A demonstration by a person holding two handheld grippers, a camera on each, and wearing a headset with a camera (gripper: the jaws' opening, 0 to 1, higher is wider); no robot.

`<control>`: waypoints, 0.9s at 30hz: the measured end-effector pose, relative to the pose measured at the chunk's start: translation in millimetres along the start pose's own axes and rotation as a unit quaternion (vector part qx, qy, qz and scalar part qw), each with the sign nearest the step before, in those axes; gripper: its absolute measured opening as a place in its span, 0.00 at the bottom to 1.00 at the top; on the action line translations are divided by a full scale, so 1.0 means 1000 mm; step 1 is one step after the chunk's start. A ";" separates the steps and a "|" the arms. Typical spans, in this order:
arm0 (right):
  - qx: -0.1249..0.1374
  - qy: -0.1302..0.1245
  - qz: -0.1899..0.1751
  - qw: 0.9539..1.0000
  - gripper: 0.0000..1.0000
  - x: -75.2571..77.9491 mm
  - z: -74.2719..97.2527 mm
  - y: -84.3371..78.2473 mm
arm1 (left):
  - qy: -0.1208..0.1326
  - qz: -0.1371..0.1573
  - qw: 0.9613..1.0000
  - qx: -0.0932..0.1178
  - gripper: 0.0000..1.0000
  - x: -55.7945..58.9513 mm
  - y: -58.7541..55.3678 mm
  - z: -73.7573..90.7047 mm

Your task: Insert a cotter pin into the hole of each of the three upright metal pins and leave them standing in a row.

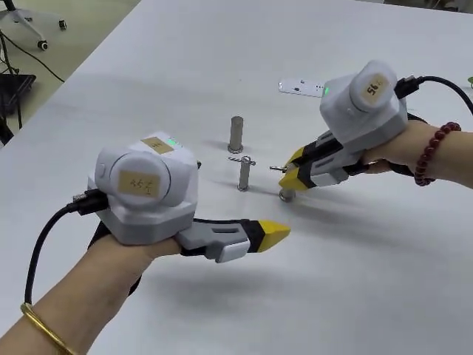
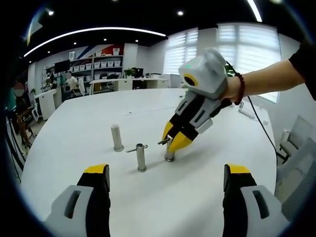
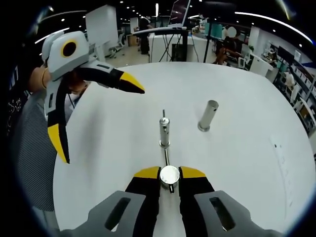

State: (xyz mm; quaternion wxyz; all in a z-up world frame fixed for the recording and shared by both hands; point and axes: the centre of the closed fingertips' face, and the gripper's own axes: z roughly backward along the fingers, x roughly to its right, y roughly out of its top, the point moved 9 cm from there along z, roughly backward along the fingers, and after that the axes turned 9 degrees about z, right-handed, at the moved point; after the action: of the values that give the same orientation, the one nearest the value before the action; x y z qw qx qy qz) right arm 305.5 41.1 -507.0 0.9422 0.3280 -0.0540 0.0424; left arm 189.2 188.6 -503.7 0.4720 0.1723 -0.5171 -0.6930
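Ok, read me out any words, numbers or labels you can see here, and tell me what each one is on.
Left sticker, on the left hand-held gripper: handwriting, too blurred to read.
Top sticker, same hand-held gripper: unreadable.
Right sticker, on the right hand-held gripper: handwriting, too blurred to read.
White strip on the table: print too small to read.
Nothing else is legible.

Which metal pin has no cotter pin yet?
The far-end metal pin; the middle pin carries one, the right hand-held gripper holds a cotter pin at the third.

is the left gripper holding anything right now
No, the left gripper hangs with its jaws spread wide apart and nothing between them.
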 end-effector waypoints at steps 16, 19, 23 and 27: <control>0.004 0.009 0.003 1.000 0.09 0.004 0.000 -0.003 | -0.002 -0.010 1.000 -0.006 0.94 0.000 0.000 -0.001; 0.004 0.013 0.009 1.000 0.09 0.004 0.000 -0.004 | -0.003 -0.012 1.000 -0.006 0.94 0.002 0.000 -0.001; 0.005 0.013 0.005 1.000 0.09 0.004 0.000 -0.004 | -0.002 -0.014 1.000 -0.009 0.94 0.001 -0.001 -0.001; 0.004 0.009 0.005 1.000 0.09 0.002 -0.001 -0.004 | 0.001 -0.013 1.000 -0.009 0.94 0.001 0.000 -0.001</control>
State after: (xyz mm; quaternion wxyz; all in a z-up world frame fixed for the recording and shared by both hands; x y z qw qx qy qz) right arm 308.5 38.5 -510.2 0.9412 0.3306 -0.0471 0.0505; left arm 189.2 187.5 -504.1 0.4644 0.1754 -0.5083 -0.7037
